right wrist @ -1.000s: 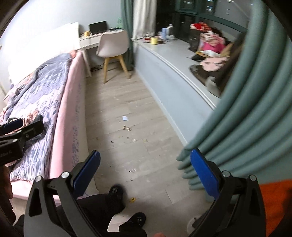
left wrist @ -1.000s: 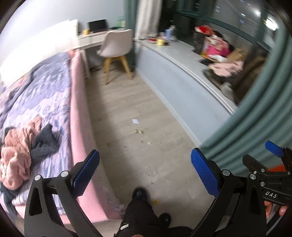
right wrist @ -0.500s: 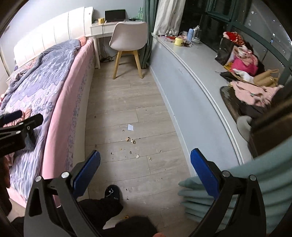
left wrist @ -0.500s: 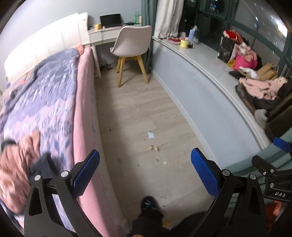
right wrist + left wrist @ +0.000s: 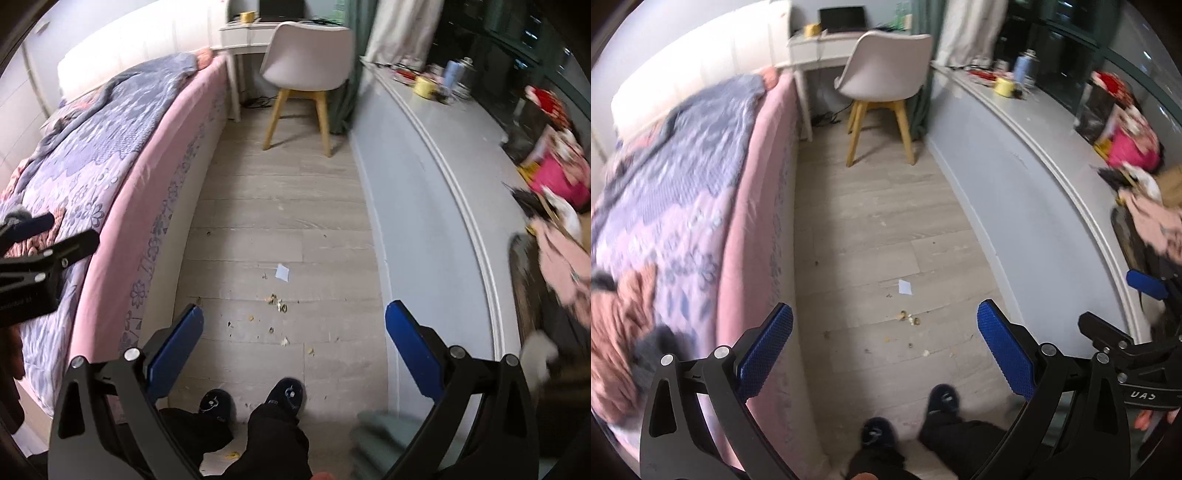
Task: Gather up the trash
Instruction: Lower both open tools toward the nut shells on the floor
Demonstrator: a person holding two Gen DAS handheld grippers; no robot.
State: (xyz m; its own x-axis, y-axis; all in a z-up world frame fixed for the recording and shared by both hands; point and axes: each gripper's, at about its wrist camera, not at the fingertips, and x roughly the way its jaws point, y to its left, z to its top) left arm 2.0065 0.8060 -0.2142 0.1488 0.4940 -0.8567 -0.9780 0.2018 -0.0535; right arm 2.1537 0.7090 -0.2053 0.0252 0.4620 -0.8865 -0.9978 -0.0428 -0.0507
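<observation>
Pale grey wood-plank flooring (image 5: 871,229) runs down a narrow aisle between a bed with a pink padded side and a lilac flowered quilt (image 5: 701,206) and a long curved grey window ledge (image 5: 1027,155). At the far end stands a white shell chair on yellow wooden legs (image 5: 882,74), pulled up to a white desk (image 5: 820,48) that carries a dark laptop (image 5: 842,18).

On the planks lies the trash: a small white scrap of paper (image 5: 905,287), with a loose scatter of tan crumbs and shell bits (image 5: 908,318) just nearer the camera; the right wrist view shows the same scrap (image 5: 282,272) and crumbs (image 5: 277,303) in mid-aisle, closer to the ledge than to the bed. A few more crumbs lie spread toward the person's dark slippers (image 5: 284,395), which stand on the floor at the bottom of both views.

The left gripper (image 5: 884,354) hangs above the floor with its blue-padded fingers (image 5: 764,350) spread wide and nothing between them. The right gripper (image 5: 293,350) is likewise wide apart and empty, well above the litter. Each gripper shows at the edge of the other's view.

A yellow mug (image 5: 1004,86) and a pale blue bottle (image 5: 1021,68) stand on the ledge, with pink clothing (image 5: 1156,221) heaped further along. A rumpled pink knit (image 5: 624,332) lies on the quilt.
</observation>
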